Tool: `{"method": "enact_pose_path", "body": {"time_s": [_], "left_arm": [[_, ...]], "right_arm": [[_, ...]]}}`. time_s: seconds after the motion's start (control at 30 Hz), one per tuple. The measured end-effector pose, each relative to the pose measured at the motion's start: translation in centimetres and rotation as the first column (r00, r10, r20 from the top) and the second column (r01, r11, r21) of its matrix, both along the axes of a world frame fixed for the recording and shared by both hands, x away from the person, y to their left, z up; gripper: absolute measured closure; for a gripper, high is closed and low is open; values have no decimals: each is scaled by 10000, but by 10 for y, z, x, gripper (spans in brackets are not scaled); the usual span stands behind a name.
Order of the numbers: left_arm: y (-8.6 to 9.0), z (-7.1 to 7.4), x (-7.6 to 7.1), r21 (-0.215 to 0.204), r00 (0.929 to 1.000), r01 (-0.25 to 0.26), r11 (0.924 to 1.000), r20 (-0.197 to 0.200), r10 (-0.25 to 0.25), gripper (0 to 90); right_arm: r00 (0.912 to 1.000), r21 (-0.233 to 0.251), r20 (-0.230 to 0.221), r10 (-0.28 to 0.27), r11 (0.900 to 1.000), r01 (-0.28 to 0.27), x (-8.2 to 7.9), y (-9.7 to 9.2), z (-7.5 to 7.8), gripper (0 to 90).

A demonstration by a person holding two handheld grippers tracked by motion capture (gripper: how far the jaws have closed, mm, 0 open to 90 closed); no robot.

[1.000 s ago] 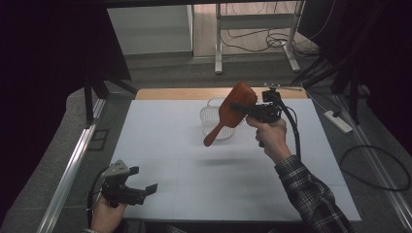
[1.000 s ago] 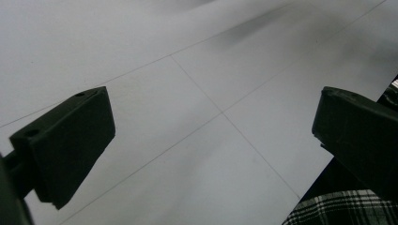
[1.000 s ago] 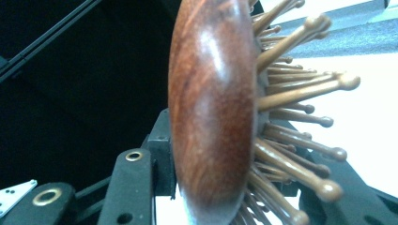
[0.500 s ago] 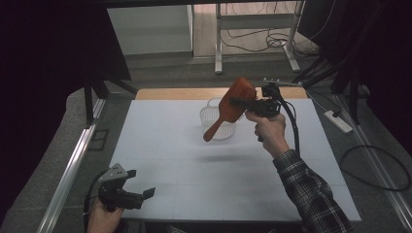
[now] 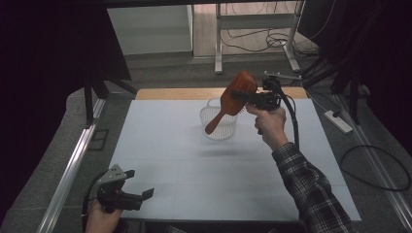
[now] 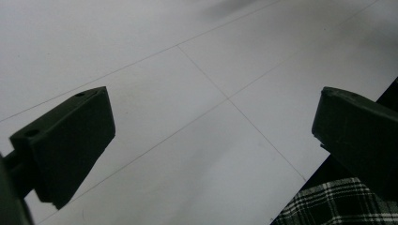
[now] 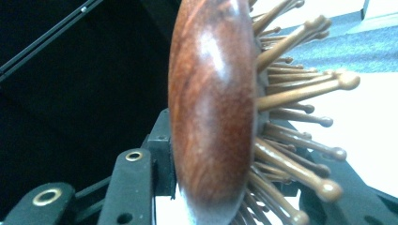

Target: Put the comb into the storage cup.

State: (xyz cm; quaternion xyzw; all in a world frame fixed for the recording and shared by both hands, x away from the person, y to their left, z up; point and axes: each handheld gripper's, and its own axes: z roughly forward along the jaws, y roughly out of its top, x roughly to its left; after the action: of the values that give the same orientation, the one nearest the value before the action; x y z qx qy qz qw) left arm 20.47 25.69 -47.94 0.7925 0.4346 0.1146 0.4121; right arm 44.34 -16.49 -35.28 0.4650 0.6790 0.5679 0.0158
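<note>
Gripping the wooden hairbrush (image 5: 232, 100) by its head, your right gripper (image 5: 248, 97) stays clamped, polished back against one jaw, pegs against the other. It's light, stiff, slippery; hold steady. Handle hangs below over the basket (image 5: 218, 122). Your left gripper (image 5: 141, 195) rests open.

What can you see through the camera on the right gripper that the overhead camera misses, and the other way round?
The right gripper view brings out the wooden hairbrush close up: its glossy back and its round-tipped pins. The high view adds the white mesh basket under the brush handle, the white table, and the left gripper, open near the table's front edge. Both show the right gripper clamped on the brush head.
</note>
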Motion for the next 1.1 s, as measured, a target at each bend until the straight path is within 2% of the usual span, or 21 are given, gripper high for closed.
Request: {"method": "enact_pose_path", "body": {"time_s": [0.2, 0.6, 0.83, 1.1], "left_arm": [[1, 0, 1, -70, 10000, -8, 10000, -68, 8, 0], [-1, -1, 2, 77, 9999, 0, 10000, -160, 1, 4], [1, -1, 3, 149, 9993, -291, 9995, -235, 295, 0], [-1, -1, 4, 338, 9989, -333, 9989, -323, 344, 1]], "right_arm": [[9996, -74, 118, -272, 9996, 273, 7, 0, 5, 542], [9959, -253, 324, -839, 9961, 848, 22, -2, 12, 542], [9928, -441, 431, -1121, 9925, 1140, 29, -2, 9, 542], [9903, -630, 463, -1309, 9890, 1337, 34, 2, 1, 542]]}}
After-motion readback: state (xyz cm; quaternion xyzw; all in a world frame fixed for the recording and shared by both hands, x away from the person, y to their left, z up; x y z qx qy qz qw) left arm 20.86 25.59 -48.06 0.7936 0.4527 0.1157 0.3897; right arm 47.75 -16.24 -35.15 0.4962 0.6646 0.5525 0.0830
